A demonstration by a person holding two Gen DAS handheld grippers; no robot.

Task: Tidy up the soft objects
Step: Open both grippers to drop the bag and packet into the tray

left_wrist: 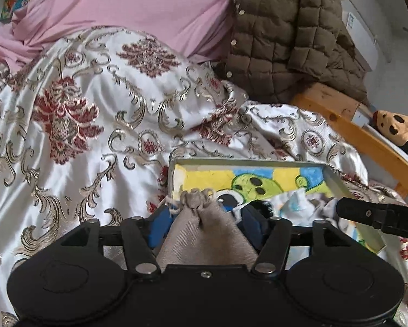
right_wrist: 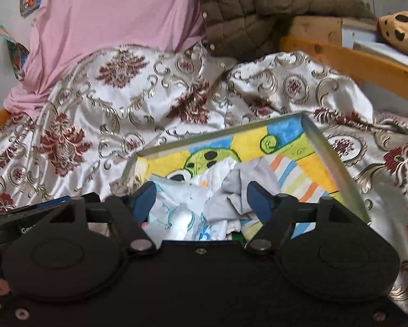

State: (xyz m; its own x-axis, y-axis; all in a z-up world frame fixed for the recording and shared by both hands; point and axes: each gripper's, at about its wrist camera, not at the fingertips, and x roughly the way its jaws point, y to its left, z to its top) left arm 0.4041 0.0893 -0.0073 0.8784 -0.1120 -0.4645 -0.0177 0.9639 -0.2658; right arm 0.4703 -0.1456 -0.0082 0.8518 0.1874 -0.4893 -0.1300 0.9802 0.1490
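My left gripper [left_wrist: 204, 215] is shut on a beige drawstring pouch [left_wrist: 204, 231] and holds it over the near left corner of a shallow box [left_wrist: 337, 182] with a yellow, blue and green cartoon lining. My right gripper [right_wrist: 201, 199] is open above a crumpled pile of white and grey cloths [right_wrist: 214, 190] lying in the same box [right_wrist: 318, 139]. The pile also shows in the left wrist view [left_wrist: 293, 201]. The pouch's gathered top shows at the box's left corner in the right wrist view [right_wrist: 122, 185].
The box sits on a white satin bedspread [left_wrist: 95, 136] with red and gold flowers. Behind it lie a pink sheet [left_wrist: 138, 2] and a brown quilted jacket [left_wrist: 285, 41]. A wooden bed frame [left_wrist: 367, 136] and a plush toy [left_wrist: 394, 128] are at the right.
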